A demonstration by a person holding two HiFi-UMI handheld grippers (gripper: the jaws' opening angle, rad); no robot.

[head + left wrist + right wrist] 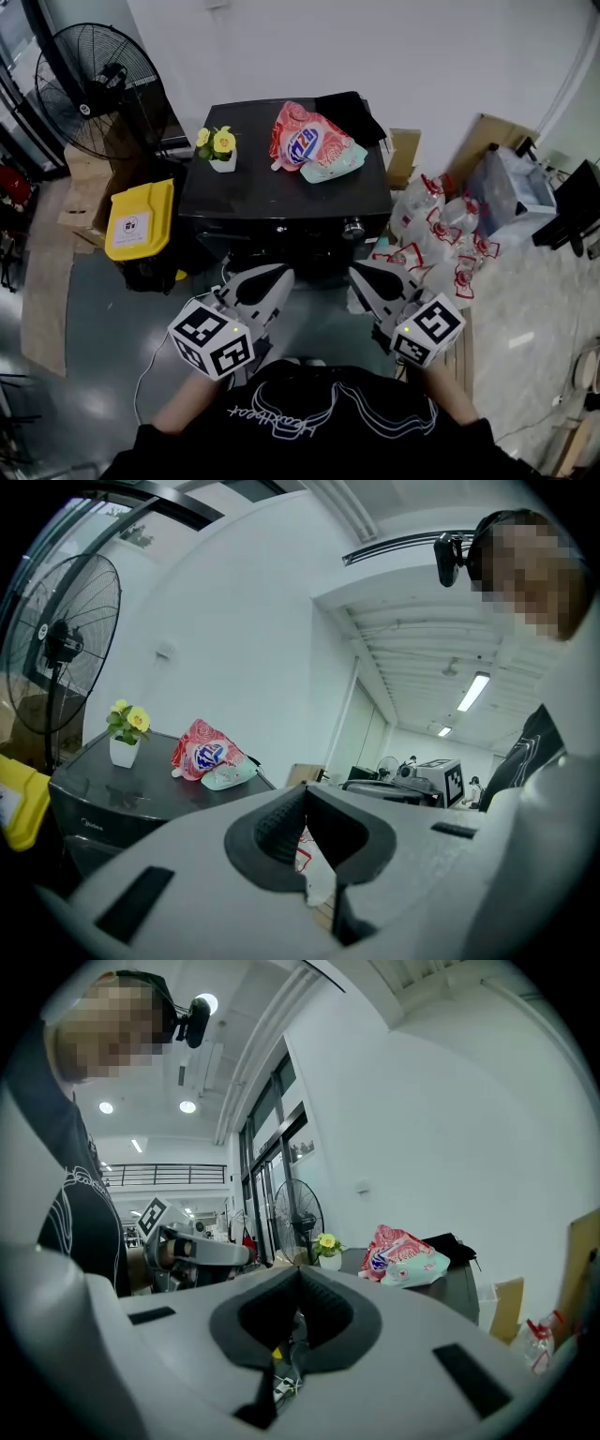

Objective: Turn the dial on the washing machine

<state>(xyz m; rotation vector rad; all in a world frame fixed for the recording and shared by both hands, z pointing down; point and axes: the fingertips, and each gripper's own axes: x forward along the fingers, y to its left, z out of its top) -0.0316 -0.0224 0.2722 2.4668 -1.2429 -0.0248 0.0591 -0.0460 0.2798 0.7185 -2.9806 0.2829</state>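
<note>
A black washing machine (281, 192) stands ahead of me, and its round silver dial (353, 228) sits at the right end of the front panel. In the head view both grippers hover side by side in front of the machine, short of the panel. My left gripper (284, 274) is shut and holds nothing. My right gripper (357, 271) is also shut and empty, just below the dial and apart from it. In the left gripper view the left gripper's (305, 789) jaws meet with the machine (103, 799) off to the left. The right gripper's (298, 1274) jaws meet in the right gripper view.
On the machine top lie a small pot of yellow flowers (222, 150), a red and white detergent bag (309, 141) and a black cloth (352, 112). A yellow bin (141, 220) and a standing fan (98, 89) are at the left. Plastic bags (441, 234) and boxes crowd the right.
</note>
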